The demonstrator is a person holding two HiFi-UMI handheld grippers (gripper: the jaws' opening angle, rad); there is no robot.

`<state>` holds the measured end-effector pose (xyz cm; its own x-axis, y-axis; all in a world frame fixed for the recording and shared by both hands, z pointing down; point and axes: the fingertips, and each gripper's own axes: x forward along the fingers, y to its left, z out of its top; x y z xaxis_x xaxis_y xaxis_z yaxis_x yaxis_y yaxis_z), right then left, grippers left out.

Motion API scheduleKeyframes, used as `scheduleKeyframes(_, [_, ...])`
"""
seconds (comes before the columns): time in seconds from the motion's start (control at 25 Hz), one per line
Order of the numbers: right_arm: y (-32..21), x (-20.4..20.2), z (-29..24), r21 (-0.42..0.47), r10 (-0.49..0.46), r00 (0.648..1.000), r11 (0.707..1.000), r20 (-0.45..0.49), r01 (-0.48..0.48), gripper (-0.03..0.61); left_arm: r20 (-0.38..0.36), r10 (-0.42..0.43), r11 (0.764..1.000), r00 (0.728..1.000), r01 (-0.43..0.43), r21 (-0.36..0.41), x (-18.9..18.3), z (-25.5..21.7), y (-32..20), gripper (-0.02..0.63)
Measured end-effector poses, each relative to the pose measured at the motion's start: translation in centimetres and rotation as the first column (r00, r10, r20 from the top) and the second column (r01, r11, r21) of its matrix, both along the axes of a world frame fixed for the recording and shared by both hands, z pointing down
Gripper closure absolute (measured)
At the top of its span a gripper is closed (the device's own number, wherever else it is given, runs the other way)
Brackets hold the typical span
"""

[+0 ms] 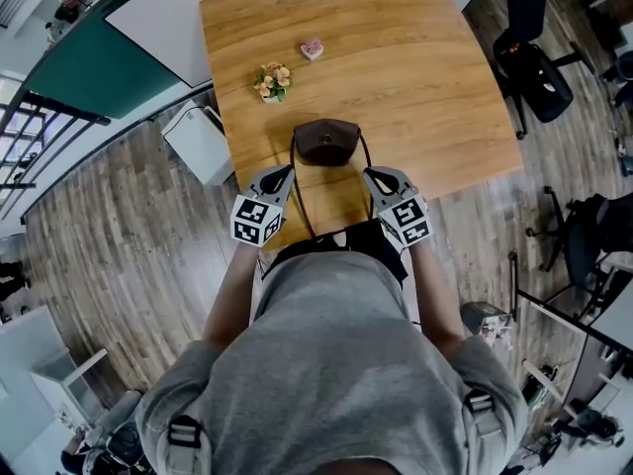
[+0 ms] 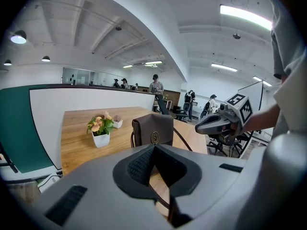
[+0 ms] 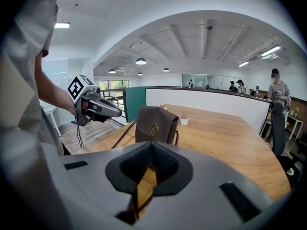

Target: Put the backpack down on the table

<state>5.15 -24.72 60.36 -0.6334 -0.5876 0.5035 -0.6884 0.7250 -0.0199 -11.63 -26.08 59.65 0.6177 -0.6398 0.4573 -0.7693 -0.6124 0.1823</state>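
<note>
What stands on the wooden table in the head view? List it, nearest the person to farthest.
brown backpack → white pot of orange flowers → small pot with a pink plant

Brown backpack (image 1: 326,142), wood-grain table (image 1: 415,77)

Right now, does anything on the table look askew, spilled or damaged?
Nothing stands out. The brown backpack stands upright on the wooden table; the flower pot and the small pot beyond it are upright too, and nothing is spilled.
</note>
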Motion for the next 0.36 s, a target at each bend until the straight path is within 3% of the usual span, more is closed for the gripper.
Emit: scheduleKeyframes(0.36, [0.7,0.5,-0.1,0.000,0.023,1.000,1.000,0.001,-0.023,0.572,-0.004,-0.004,1.000,1.000,0.004,-0.012,-0.1,0.2,1.1,0.595])
